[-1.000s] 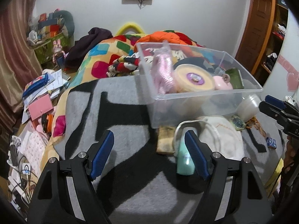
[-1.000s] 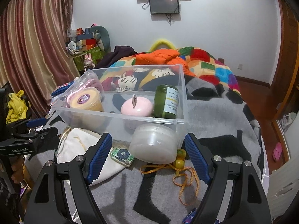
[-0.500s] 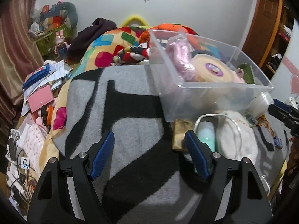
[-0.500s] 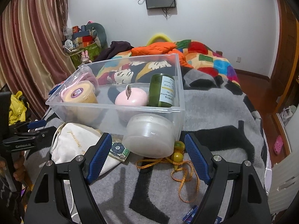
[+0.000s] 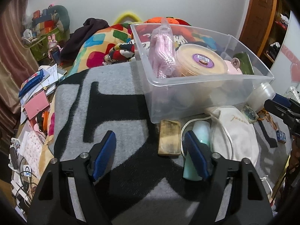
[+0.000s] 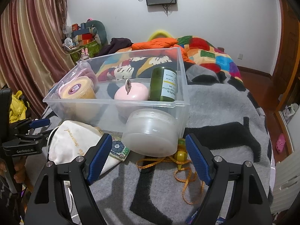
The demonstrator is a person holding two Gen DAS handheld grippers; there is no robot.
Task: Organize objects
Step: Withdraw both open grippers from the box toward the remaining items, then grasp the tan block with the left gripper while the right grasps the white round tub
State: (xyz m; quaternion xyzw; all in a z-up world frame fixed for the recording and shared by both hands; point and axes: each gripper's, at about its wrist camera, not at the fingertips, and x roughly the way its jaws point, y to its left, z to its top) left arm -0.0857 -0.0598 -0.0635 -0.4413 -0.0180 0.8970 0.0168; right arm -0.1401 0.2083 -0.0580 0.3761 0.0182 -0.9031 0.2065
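My left gripper (image 5: 150,155) hovers over the grey and black blanket (image 5: 116,116). Its jaws are closing and its pads touch nothing. A tan flat block (image 5: 169,140) lies just inside its right finger. A mint bottle (image 5: 200,131) sits partly hidden behind that finger, next to a white drawstring pouch (image 5: 236,131). The clear bin (image 5: 206,79) holds a yellow tub (image 5: 200,61), a pink bagged item (image 5: 162,56), a pink round case (image 6: 131,93) and a green bottle (image 6: 163,84). My right gripper (image 6: 148,157) stands open just short of a translucent round tub (image 6: 151,131) that leans against the bin.
Yellow beads on an orange cord (image 6: 180,157) and a small patterned tile (image 6: 118,148) lie by the translucent tub. Papers and clutter (image 5: 35,101) crowd the floor left of the bed. A colourful quilt (image 6: 211,56) is bunched behind the bin.
My left gripper has shifted to the left, so the tan block now lies between its jaws instead of the mint bottle, and the jaws have narrowed a little. The right gripper has hardly moved.
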